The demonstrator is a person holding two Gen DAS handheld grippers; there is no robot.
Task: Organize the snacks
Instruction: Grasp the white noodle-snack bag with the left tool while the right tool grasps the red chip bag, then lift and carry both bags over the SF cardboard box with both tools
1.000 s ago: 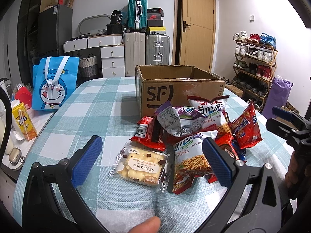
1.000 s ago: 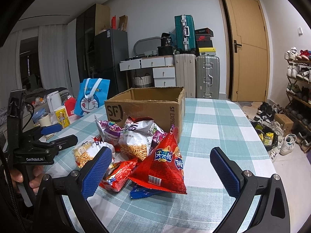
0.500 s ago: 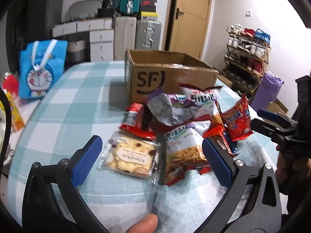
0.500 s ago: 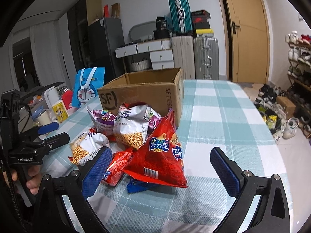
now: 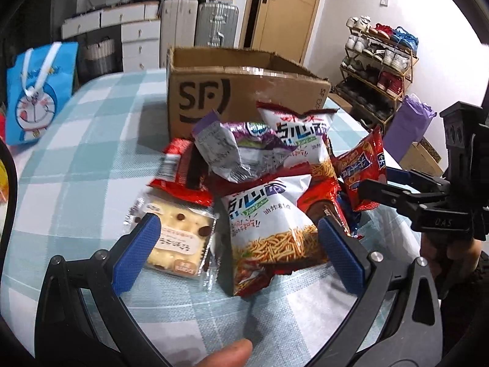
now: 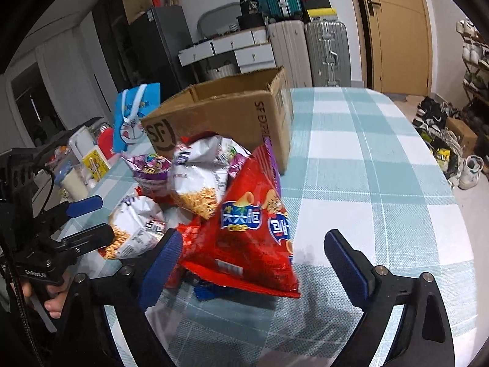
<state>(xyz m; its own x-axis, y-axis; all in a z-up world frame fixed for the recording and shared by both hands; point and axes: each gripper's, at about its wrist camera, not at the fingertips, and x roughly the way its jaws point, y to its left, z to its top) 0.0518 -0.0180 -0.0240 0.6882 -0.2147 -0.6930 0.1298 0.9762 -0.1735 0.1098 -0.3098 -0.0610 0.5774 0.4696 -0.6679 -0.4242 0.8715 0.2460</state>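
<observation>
Snacks lie heaped on the checked surface (image 6: 382,165) just in front of the open cardboard box (image 5: 244,91), and both tongs come at the heap from opposite sides. The right tongs (image 6: 249,264) are closing around the red bag (image 6: 253,229); the bag sits between the blue pads, the left pad just beside its edge and the right pad still apart from it, so nothing is gripped yet. To do this well, the pads should meet the bag across its puffed middle rather than its crimped lower seam, and close gently enough that the air cushion gives without the bag squirting out; a straight lift before swinging towards the box would, I judge, keep the packs leaning against it from being dragged along. The left tongs (image 5: 235,244) stand released and wide, framing the white noodle bag (image 5: 269,229), with the biscuit pack (image 5: 180,238) at the left pad. That spread takes in two packs, so narrowing onto the noodle bag alone looks safer than pinching both. In the left view the right tongs show at the far right of the heap beside the red bag. The purple bag (image 5: 232,150) rests on top of the pile, nearer the box and beyond both tongs.
</observation>
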